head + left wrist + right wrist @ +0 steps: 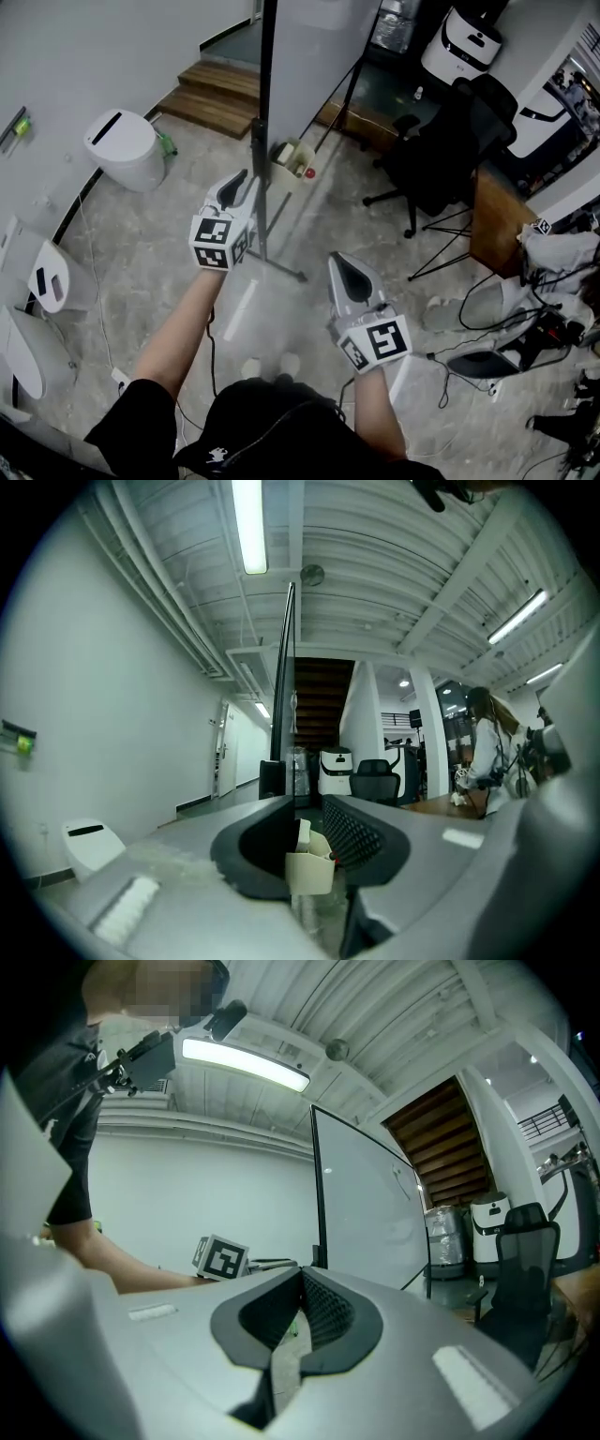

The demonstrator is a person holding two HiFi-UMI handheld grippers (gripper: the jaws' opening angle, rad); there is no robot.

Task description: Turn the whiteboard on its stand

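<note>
Grey-white whiteboard (314,56) on a black stand (259,141) sits edge-on, just ahead of the left gripper (240,187). Its jaws are spread and empty, tips beside the post. Right gripper (345,267) sits farther back from the board, jaw tips pressed together, holding nothing.

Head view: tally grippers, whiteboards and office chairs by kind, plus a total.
grippers: 2 (left gripper, right gripper)
whiteboard: 1
office chair: 1
total: 4
</note>
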